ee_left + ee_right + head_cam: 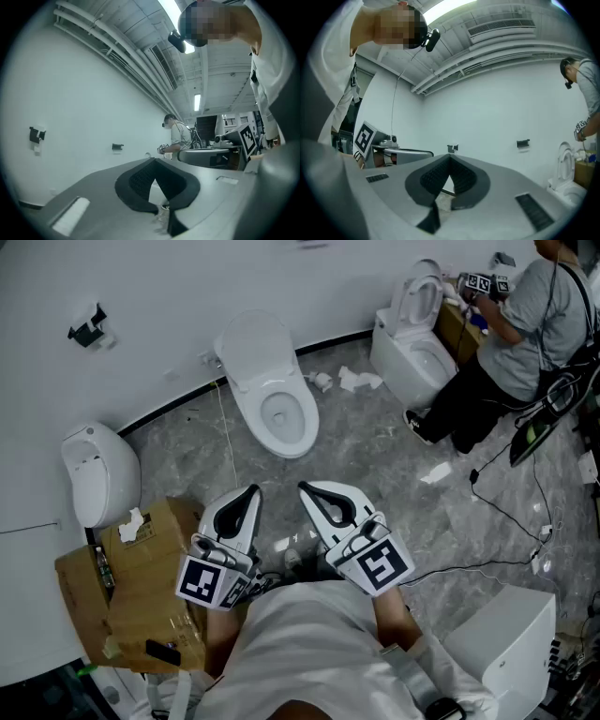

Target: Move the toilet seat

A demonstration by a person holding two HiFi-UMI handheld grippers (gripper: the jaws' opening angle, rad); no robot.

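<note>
Close to my chest: left gripper point(251, 493) and right gripper point(307, 491) sit side by side, both aimed level at the wall ahead.
Left jaws: pressed together at the tips, with nothing between them.
Right jaws: also closed tip to tip and empty.
Task's thing: the toilet seat point(307, 418) belongs to the white toilet point(272, 381) straight ahead of both grippers, against the wall.
Seat to jaws: well apart, with a stretch of bare grey floor point(394, 474) between the tips and the bowl's front.
Seat position: the lid point(248, 348) stands up against the wall. A ring seems to lie flat on the bowl, but from above it is white on white, so I can't be sure it is separate from the rim.
Step in hand: I judge this to be the very start. The seat is untouched and I have not closed in on it.
Next move: I should step nearer, drop one gripper low, part its jaws and bring them around the seat's front edge. The other gripper stays clear of the lid.
Off to the sides: a urinal point(98, 470) and a cardboard box point(141, 587) are on my left. On my right, a second toilet point(412, 348) has another person point(525, 324) working at it.
</note>
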